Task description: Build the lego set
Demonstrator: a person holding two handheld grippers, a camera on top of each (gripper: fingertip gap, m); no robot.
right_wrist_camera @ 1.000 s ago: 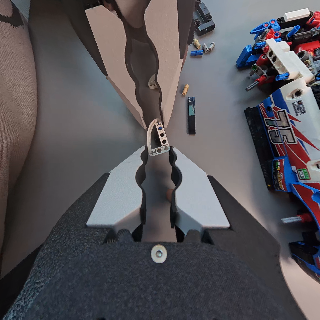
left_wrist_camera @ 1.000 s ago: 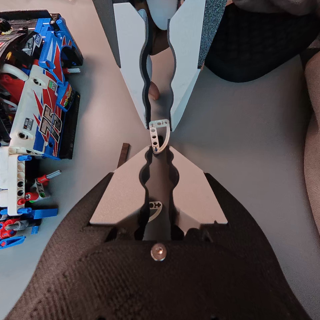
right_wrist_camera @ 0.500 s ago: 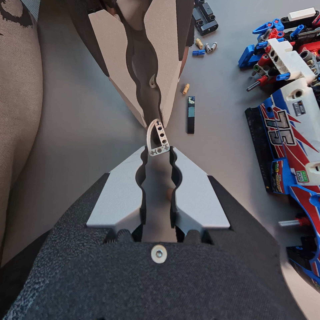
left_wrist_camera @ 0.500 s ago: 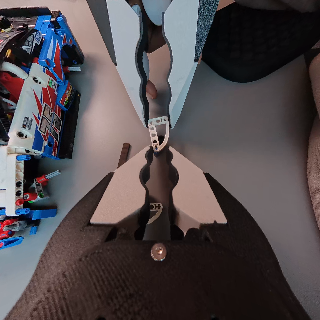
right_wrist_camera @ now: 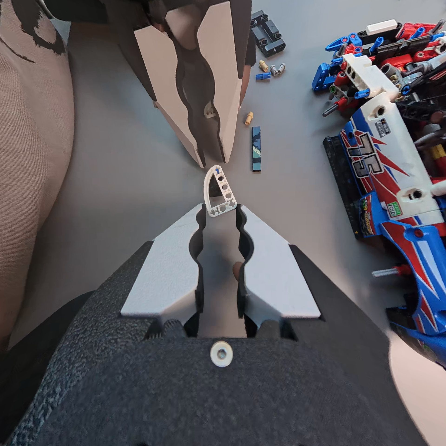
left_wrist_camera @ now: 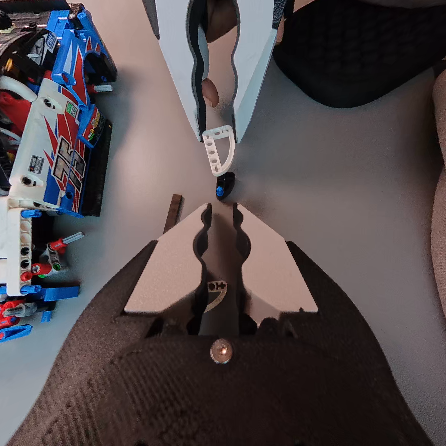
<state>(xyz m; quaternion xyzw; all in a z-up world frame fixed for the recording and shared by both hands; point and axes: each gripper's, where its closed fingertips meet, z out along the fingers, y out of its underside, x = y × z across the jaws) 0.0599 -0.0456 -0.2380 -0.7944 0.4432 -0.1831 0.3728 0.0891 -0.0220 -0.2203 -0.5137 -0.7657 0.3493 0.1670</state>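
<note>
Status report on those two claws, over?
Left claw open, empty. Right claw shut on white curved holed Lego piece. Small black piece with blue pin at its tip. Nothing blocking.

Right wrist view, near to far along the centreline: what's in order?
Right hand-held gripper → white curved lego piece, pinched at its base → left hand-held gripper, tips apart → dark grey frame piece.

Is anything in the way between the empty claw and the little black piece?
Nothing visible. The black piece sits right ahead of the left claw tips; the white curved piece in the right claw is beyond it.
</note>
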